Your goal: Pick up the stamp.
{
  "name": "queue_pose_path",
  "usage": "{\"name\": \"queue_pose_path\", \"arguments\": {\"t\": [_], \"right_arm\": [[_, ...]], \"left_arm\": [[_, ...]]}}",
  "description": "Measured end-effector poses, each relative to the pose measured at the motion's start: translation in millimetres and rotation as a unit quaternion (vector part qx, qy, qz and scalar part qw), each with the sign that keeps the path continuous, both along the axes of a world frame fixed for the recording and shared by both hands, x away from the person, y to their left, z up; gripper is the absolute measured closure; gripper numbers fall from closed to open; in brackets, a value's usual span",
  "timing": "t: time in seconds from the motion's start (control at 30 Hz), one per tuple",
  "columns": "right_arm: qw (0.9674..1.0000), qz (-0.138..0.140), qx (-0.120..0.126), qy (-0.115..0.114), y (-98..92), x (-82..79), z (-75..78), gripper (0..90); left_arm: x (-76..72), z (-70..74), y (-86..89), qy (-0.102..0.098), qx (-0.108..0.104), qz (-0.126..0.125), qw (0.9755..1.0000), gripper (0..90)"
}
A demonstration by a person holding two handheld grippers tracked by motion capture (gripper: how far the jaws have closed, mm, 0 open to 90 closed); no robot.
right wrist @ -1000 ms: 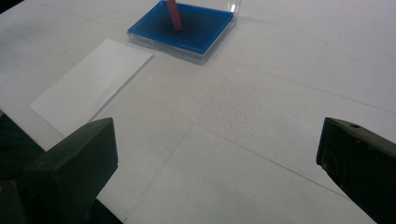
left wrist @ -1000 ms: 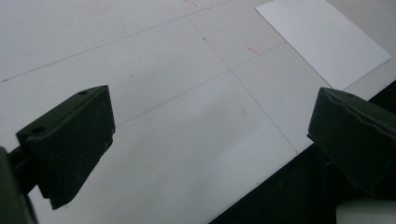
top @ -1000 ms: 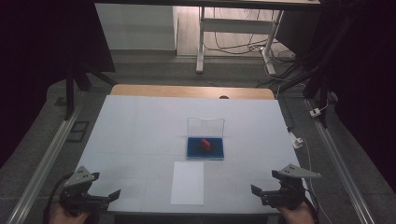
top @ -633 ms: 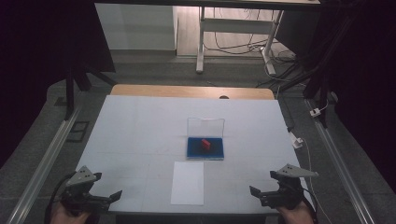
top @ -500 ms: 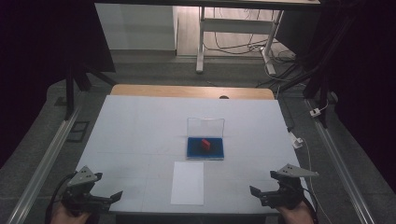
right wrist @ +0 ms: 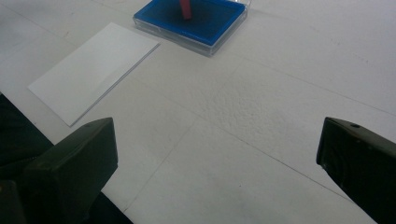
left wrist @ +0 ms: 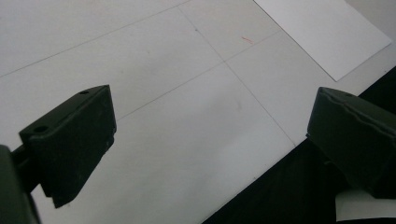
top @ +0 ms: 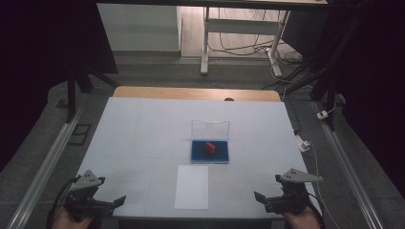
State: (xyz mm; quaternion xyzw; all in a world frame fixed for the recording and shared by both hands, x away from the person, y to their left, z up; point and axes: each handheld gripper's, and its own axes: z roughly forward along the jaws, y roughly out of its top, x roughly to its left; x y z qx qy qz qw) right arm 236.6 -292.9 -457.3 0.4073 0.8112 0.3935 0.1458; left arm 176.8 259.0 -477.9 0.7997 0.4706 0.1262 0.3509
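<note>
Paper sheet [top: 192, 186] flat on the table [top: 143, 124], just on the near side of the blue tray [top: 197, 158], close to it but not touching, long edges running toward the tray. Red piece [top: 210, 146] standing in the middle of the blue tray, with the clear lid [top: 210, 129] upright along the tray's far edge. Left gripper [top: 113, 202] low at the near table edge, well to the left of the tray and nearer than it. Jaws spread wide, nothing between them, bare table in the gap in the left gripper view. Right gripper [top: 261, 199] much the same on the other side: well to the right of the tray and nearer than it, jaws wide apart and empty, aimed toward the sheet and the tray in the right gripper view.

Looks like the opening reach, with nothing gripped yet. Probably best to go for the red piece with the right gripper, since it points that way:

- Keep the jaws wide on the way in.
- Come over the tray's near rim rather than through it.
- Set one jaw on either side of the piece before closing.
- Close gently on its upper part, so as not to tip it or drag the tray.
- Steer clear of the upright lid beyond the piece; likely easy to knock over.
- Pass above the sheet without brushing it, as it is light and apt to slide.

Worth keeping the left gripper ready to steady the tray's left rim or pin the sheet's corner nearest the tray.
</note>
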Motion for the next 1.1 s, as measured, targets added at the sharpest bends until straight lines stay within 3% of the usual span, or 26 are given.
{"name": "queue_pose_path", "arguments": {"t": [0.07, 0.5, 1.1], "right_arm": [[0.9999, 0.004, 0.010, -0.002, 1.8, -0.3, 2.2, 0.0], [0.9997, 0.017, 0.010, -0.012, 8.2, 1.9, 5.3, 0.0], [0.9988, 0.043, -0.001, -0.024, 26.8, 14.6, 5.5, 0.0]], "left_arm": [[0.1, 0.0, 0.4, 0.001, -0.002, 0.000, 1.0000, 1.8], [0.8, -0.4, -0.6, 0.006, -0.001, -0.003, 1.0000, 2.3], [1.5, -0.5, 1.2, 0.008, -0.009, -0.003, 0.9999, 2.2]]}}
